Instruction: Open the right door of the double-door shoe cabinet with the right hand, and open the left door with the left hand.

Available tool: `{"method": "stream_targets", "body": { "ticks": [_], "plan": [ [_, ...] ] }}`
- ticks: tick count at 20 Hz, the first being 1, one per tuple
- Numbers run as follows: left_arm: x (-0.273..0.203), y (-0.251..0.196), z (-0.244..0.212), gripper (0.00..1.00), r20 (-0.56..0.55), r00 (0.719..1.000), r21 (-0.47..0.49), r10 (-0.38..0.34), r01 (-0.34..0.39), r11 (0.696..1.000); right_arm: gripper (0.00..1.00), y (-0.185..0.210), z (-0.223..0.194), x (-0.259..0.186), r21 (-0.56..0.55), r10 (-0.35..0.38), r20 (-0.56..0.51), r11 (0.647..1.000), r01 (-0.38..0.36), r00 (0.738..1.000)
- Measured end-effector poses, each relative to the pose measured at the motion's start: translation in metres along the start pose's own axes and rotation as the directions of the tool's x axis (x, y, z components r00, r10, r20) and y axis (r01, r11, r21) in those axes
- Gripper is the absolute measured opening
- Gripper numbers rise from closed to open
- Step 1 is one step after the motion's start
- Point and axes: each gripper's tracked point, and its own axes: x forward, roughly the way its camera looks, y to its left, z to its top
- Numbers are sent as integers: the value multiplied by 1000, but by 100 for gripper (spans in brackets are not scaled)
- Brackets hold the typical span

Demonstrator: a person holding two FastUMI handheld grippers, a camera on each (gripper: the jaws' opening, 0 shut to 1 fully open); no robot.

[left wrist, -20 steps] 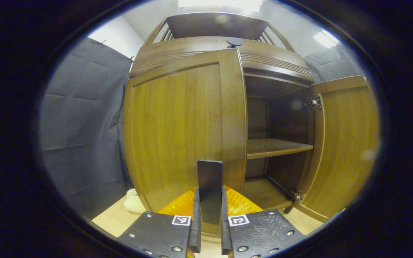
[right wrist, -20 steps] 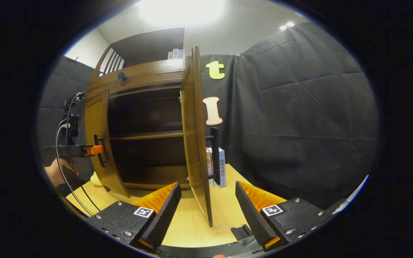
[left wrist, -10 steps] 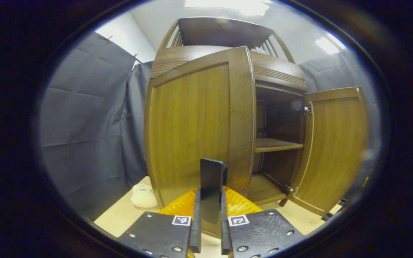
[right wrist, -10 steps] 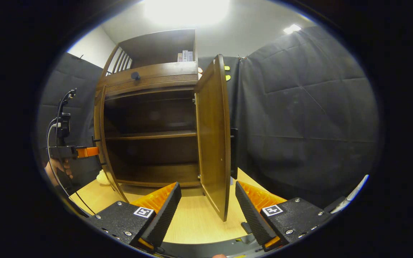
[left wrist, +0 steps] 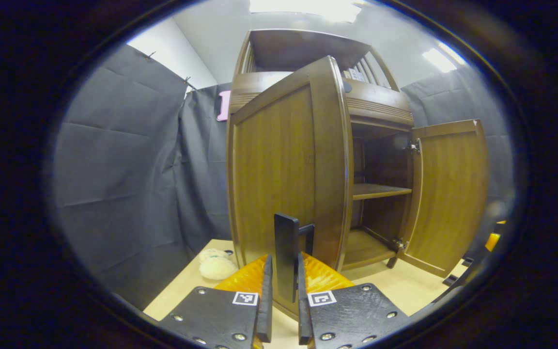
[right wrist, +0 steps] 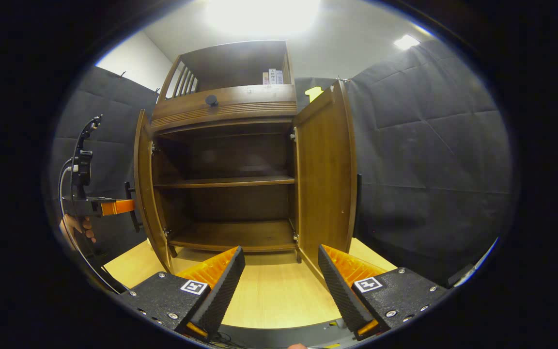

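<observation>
Left gripper (left wrist: 283,310) clamps the left door's handle (left wrist: 286,257) (right gripper (right wrist: 279,281) gapes, idle); swing wide along the hinge's arc.

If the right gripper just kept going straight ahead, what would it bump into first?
Probably nothing soon: the open right gripper points over the bare light wooden tabletop into the open brown wooden shoe cabinet. It would likely reach the cabinet's bottom shelf first, though depth is unclear.
</observation>
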Motion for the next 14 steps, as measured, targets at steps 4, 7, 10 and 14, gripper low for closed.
{"method": "stream_targets", "body": {
  "ticks": [4,7,10,14],
  "plan": [
    [-18,36,1,23,3,999,19,32,-32,999,94,8,-1,-3,-10,31,-3,999,-31,1000],
    [-32,69,-1,29,7,996,5,83,-83,996,94,11,-1,-4,-16,44,-3,999,-44,999],
    [-42,100,-3,28,11,993,-11,118,-118,993,94,13,-1,-6,-23,53,0,998,-53,999],
    [-57,135,-3,28,22,985,6,173,-173,985,94,14,1,-6,-28,53,8,998,-53,999]
  ]
}}
